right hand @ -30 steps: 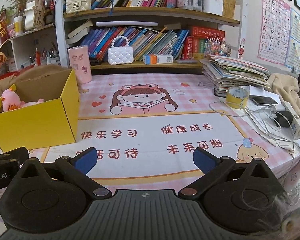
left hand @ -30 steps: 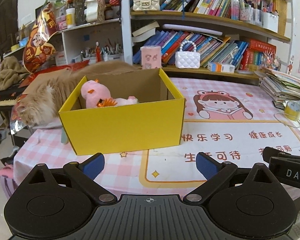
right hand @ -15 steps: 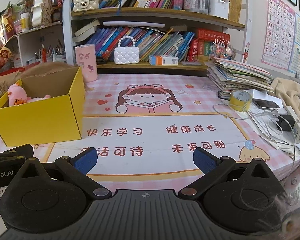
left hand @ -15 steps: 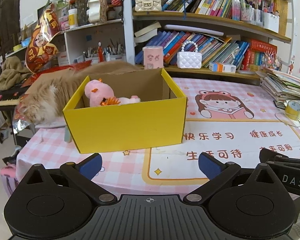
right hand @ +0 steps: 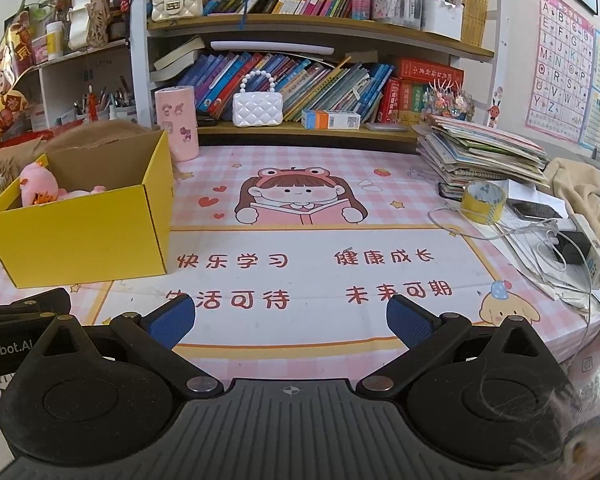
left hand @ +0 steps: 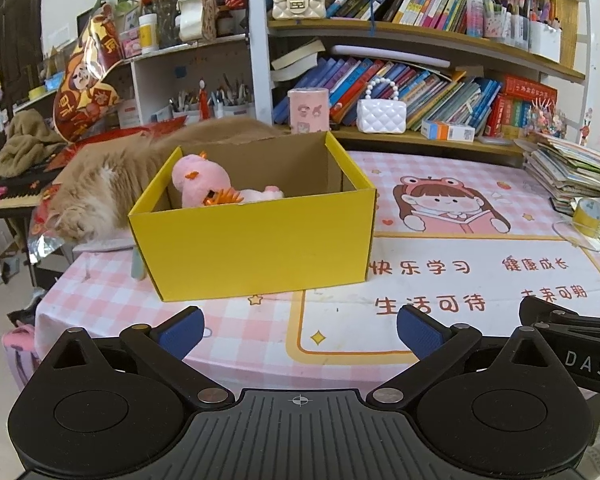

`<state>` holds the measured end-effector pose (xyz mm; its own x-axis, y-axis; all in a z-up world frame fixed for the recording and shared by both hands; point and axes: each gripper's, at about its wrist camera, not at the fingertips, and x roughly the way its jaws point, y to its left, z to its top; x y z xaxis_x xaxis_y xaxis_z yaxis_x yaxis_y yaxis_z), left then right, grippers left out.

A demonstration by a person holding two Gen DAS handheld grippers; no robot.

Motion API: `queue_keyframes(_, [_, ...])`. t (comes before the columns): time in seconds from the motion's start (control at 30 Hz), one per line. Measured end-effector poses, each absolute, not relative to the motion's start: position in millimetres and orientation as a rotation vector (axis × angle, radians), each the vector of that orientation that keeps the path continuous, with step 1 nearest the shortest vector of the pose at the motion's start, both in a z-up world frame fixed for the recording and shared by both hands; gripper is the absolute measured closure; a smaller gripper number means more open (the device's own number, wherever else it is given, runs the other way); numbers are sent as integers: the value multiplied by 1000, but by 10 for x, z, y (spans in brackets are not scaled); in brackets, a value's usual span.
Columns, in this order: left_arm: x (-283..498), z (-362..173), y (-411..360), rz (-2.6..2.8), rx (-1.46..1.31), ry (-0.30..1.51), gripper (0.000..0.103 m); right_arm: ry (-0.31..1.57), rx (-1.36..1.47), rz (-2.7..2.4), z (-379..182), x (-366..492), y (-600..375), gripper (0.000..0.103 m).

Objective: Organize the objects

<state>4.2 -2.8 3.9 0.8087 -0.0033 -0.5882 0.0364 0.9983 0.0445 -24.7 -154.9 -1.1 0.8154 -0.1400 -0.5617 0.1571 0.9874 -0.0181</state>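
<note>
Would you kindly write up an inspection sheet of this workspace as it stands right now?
Surface: table under a pink checked cloth printed with a cartoon girl and red characters; its middle is bare.
Job's things: open yellow box at the cloth's left, a pink plush toy lying inside.
Clutter: roll of yellow tape, stack of books and a phone at the right edge; pink canister behind the box.
Grippers: left gripper and right gripper both open, holding nothing, short of the box.
Cables: white leads tangled at the right edge.
Surroundings: bookshelves behind; a cat lying behind the box.
</note>
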Motion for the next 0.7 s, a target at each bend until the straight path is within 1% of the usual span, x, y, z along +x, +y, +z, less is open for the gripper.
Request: queue_keyframes(0.7, [122, 13, 8, -28, 35, 649, 0, 618, 22, -153, -37, -169, -1530, 0])
